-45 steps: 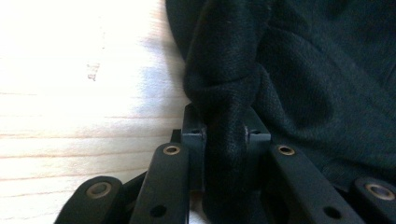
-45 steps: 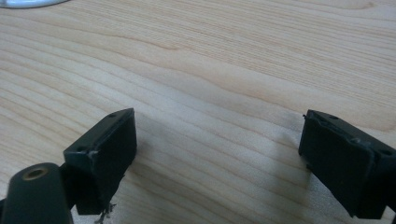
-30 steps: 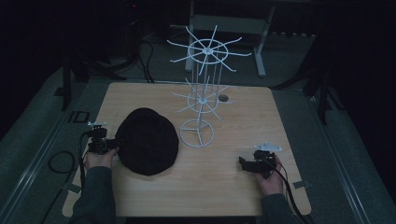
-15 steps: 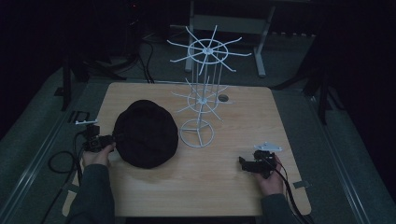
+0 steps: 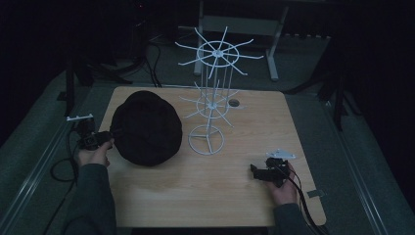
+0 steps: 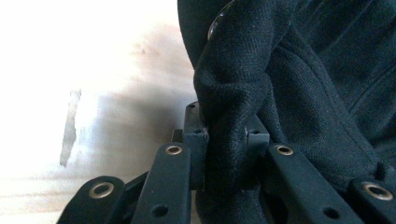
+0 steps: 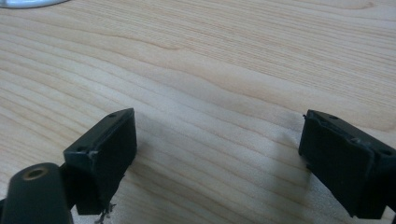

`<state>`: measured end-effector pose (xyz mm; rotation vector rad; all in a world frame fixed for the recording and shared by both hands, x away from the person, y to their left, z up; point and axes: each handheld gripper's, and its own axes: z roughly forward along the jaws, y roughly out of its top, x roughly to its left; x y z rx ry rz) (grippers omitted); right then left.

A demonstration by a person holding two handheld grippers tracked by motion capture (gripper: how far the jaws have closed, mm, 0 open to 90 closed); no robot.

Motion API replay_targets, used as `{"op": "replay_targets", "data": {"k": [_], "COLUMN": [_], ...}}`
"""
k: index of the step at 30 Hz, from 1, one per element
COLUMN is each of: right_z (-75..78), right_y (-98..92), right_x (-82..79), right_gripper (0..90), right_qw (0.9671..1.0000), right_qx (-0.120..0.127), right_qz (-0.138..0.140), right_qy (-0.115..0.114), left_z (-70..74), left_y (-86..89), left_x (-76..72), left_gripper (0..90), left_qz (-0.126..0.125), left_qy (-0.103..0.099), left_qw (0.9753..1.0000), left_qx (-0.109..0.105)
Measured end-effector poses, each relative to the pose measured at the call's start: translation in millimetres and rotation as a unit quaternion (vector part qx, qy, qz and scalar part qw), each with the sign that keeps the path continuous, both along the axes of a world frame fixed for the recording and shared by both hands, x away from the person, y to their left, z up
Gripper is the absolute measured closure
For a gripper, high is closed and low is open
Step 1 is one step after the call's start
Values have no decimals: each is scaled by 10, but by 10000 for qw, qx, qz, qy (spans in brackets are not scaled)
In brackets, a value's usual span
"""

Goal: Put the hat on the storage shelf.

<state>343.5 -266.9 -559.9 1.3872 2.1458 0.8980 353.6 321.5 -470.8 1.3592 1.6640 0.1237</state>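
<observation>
My left gripper is squeezed tight on the edge of the round black cloth hat; in the left gripper view I see a fold of the dark cloth pinched between its jaws. The hat is at the left side of the light wooden table, just beside the tall white wire rack. My right gripper rests near the table's right side, its jaws wide apart and holding nothing, with bare wood between them.
</observation>
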Motion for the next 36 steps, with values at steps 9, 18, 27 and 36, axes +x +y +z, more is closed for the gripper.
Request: {"op": "replay_targets", "data": {"k": [9,18,27,36], "right_z": [0,0,0,0], "right_y": [0,2,1,1], "right_x": [0,0,0,0], "right_gripper": [110,110,110,110], "right_qw": [10000,10000,10000,10000], "right_qx": [2,9,4,3], "right_qz": [-1,-5,-3,-1], "right_qy": [1,3,-1,-3], "left_z": [329,619,775,925], "left_y": [146,202,181,168], "left_x": [46,99,168,214], "left_gripper": [790,789,790,790], "left_qz": [71,15,-163,-253], "left_qy": [-306,-508,-662,-868], "left_qw": [9995,9987,9977,9956], "left_qx": [-43,97,5,-260]}}
